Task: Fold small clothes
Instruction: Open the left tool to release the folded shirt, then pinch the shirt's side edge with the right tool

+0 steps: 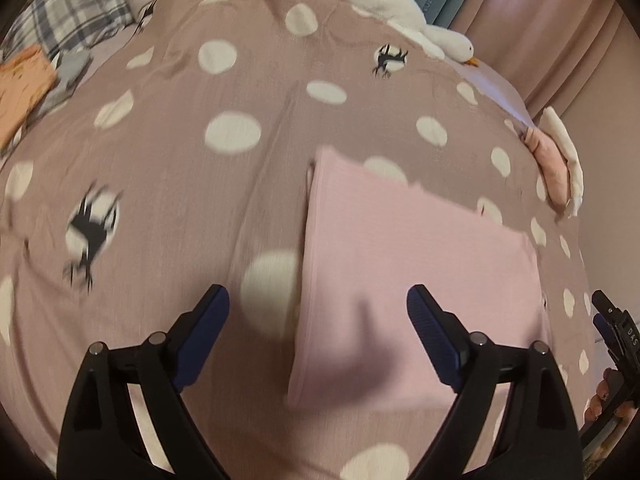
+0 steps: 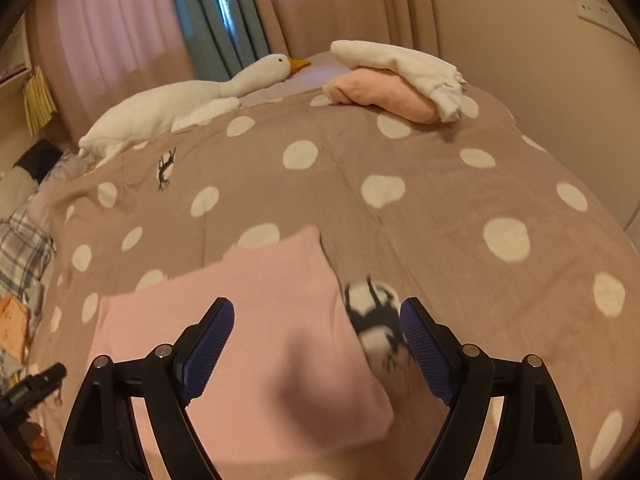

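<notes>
A folded pink garment [image 1: 420, 248] [image 2: 248, 292] lies flat on the brown bedspread with white dots [image 1: 180, 168] [image 2: 440, 208]. My left gripper [image 1: 318, 296] hangs open above the garment's left edge, with nothing between its blue pads. Over the garment's right edge my right gripper [image 2: 317, 306] stands open as well, and it holds nothing. At the right rim of the left wrist view part of the right gripper [image 1: 612, 320] shows. The tip of the left gripper [image 2: 32, 388] shows at the lower left of the right wrist view.
A white plush goose [image 1: 400, 4] [image 2: 180, 100] lies along the bed's far side. A stack of folded pink and white clothes [image 1: 556, 160] [image 2: 400, 80] sits at the far right corner. An orange garment [image 1: 24, 88] and plaid fabric [image 1: 76, 12] lie at the left. Curtains [image 2: 120, 32] hang behind.
</notes>
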`<action>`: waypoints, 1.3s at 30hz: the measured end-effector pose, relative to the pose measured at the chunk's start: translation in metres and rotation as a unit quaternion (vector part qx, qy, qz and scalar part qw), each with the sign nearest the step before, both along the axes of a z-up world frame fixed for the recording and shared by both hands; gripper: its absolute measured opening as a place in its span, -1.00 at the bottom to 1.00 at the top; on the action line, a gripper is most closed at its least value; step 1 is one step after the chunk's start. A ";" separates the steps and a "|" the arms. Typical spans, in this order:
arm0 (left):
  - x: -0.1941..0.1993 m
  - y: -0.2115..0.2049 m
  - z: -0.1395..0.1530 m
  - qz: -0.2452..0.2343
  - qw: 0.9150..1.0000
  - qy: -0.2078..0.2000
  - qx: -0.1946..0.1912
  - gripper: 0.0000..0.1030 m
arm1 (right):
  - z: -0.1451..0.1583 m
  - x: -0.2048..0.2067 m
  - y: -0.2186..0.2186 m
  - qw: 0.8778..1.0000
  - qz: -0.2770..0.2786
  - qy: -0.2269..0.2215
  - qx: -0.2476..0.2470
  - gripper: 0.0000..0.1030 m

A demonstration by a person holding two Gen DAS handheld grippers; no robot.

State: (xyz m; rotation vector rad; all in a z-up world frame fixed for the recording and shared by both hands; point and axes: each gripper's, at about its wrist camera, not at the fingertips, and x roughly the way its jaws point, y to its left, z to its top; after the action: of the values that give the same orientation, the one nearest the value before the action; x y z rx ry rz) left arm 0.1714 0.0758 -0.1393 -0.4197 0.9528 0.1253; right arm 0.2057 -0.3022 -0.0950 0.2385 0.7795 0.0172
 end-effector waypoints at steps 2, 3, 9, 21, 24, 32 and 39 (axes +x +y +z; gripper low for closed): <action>-0.011 -0.002 -0.009 0.005 1.000 0.009 -0.011 0.77 | -0.014 -0.016 -0.005 0.999 -0.021 0.012 0.027 0.65; -0.016 -0.003 -0.013 0.007 1.000 0.013 -0.020 0.77 | -0.020 -0.021 -0.006 0.999 -0.020 0.020 0.041 0.65; -0.037 -0.005 -0.028 0.029 0.998 0.021 -0.057 0.77 | -0.050 -0.047 -0.014 0.993 -0.023 0.052 0.103 0.65; -0.032 -0.013 -0.058 0.019 0.992 0.018 -0.120 0.62 | -0.094 -0.046 -0.024 0.972 -0.020 0.088 0.216 0.60; -0.025 -0.012 -0.060 0.022 0.991 0.002 -0.129 0.52 | -0.103 -0.041 -0.023 0.967 -0.016 0.083 0.240 0.52; -0.006 -0.009 -0.072 0.041 0.987 -0.013 -0.157 -0.50 | -0.110 -0.012 -0.021 0.964 -0.014 0.077 0.253 -0.54; -0.018 -0.018 -0.046 0.030 0.991 -0.031 -0.124 -0.63 | -0.085 -0.026 -0.017 0.970 0.001 0.055 0.236 -0.76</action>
State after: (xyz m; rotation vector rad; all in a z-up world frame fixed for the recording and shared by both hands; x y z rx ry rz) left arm 0.1530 0.0583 -0.1858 -0.6773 0.8970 0.0477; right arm 0.1799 -0.3193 -0.1804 0.6954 0.8786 0.1954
